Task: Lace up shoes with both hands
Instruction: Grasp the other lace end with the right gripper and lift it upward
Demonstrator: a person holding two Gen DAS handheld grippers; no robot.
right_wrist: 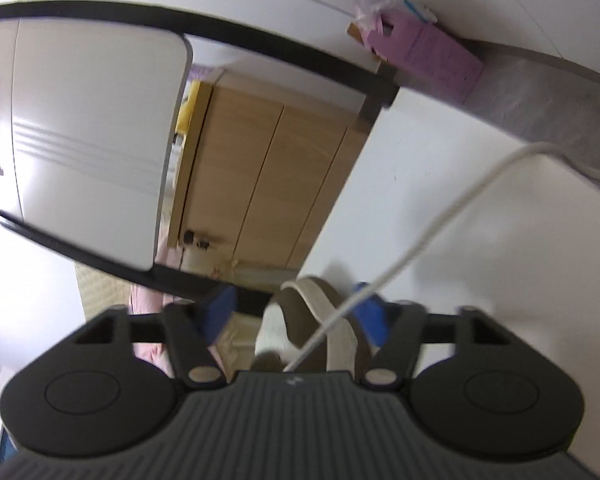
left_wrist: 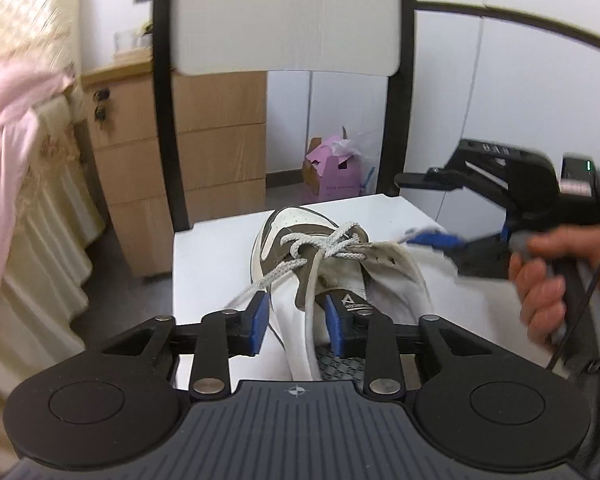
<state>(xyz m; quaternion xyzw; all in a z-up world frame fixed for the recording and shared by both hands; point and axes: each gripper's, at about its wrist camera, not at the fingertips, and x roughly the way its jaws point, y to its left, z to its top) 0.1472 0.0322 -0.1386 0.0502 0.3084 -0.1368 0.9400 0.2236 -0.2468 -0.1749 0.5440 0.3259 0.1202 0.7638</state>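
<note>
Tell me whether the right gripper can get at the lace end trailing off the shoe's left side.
Probably not directly: that lace end runs beside the left gripper, while the right gripper sits across the shoe.

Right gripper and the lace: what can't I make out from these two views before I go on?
- Right gripper, right wrist view: motion blur hides whether its pads touch the lace.
- Same gripper, left wrist view: fingertips smeared beside the shoe.
- Lace end, right wrist view: runs under the gripper body.
- Shoe heel, left wrist view: covered by the left gripper.

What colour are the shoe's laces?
The laces are white or off-white, clearest in the left wrist view.
</note>
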